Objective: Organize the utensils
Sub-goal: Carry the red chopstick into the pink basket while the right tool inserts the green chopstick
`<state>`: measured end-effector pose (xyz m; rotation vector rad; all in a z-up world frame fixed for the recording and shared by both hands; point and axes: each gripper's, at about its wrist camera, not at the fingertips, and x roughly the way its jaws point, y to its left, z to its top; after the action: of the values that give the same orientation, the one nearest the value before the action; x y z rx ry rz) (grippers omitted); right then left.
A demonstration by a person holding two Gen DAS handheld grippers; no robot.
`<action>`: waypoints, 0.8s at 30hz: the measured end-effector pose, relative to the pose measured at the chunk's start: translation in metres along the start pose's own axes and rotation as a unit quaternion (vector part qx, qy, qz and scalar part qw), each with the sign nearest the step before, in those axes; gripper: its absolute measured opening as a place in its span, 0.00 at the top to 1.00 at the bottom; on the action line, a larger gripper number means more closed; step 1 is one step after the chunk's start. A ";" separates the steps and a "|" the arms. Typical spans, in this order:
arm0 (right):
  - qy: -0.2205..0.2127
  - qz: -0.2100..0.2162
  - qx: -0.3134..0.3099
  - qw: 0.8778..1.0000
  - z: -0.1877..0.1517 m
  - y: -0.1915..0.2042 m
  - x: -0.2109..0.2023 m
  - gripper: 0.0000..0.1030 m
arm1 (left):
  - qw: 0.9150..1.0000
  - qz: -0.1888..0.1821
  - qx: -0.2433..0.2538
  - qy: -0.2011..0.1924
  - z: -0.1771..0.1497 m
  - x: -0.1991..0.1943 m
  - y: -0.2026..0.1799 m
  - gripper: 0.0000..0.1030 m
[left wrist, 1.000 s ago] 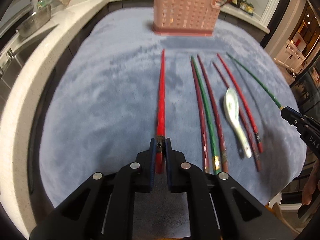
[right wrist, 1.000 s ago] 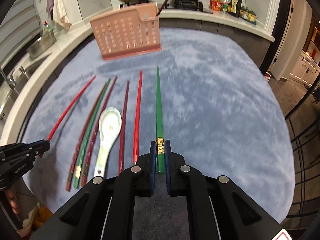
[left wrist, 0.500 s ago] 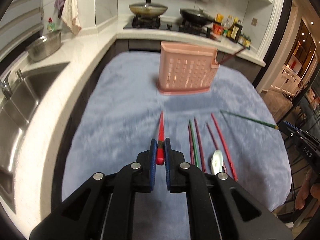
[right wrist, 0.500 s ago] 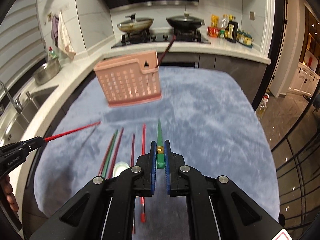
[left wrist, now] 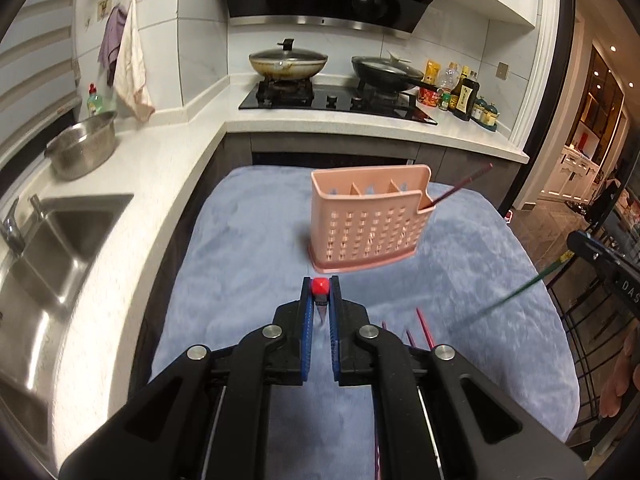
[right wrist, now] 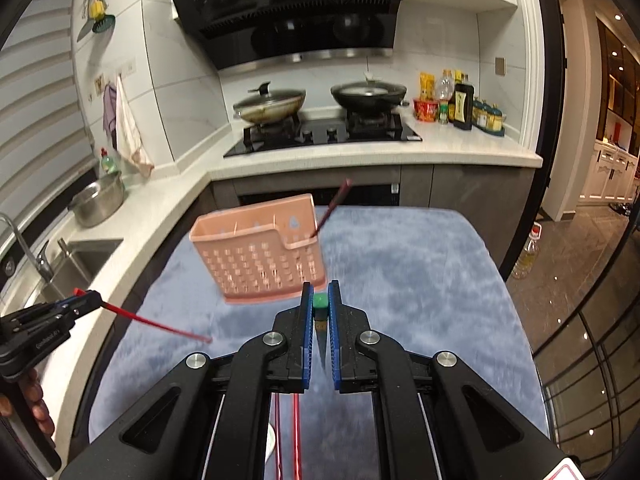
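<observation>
My left gripper (left wrist: 320,290) is shut on a red chopstick (left wrist: 320,287), held end-on and lifted above the blue cloth; the right wrist view shows it (right wrist: 158,323) slanting down from that gripper (right wrist: 86,300). My right gripper (right wrist: 320,300) is shut on a green chopstick (right wrist: 319,301), also raised; the left wrist view shows it (left wrist: 508,300) slanting down from that gripper (left wrist: 580,242). The pink perforated utensil holder (left wrist: 370,222) stands upright ahead with one dark red chopstick (left wrist: 460,188) in its right compartment. More chopsticks (left wrist: 422,326) lie on the cloth below.
The blue cloth (left wrist: 248,248) covers the table. A white counter with a sink (left wrist: 52,248) and a steel bowl (left wrist: 82,150) runs along the left. A stove with two pans (left wrist: 288,64) and bottles (left wrist: 464,94) is behind. Open floor lies to the right.
Both grippers have lifted their chopsticks off the cloth and tipped upward, bringing the holder closer. The chopsticks now point down and are seen end-on.
</observation>
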<state>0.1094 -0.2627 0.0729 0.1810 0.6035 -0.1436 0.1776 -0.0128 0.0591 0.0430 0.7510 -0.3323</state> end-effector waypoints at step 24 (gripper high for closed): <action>-0.116 0.063 0.016 0.991 0.140 0.024 0.007 0.93 | 0.994 -0.018 0.019 -0.107 0.123 -0.022 -0.018 0.93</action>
<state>0.1963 -0.2694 0.1854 0.2300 0.3576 -0.0521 0.2383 -0.0428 0.1654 0.0286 0.5334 -0.3787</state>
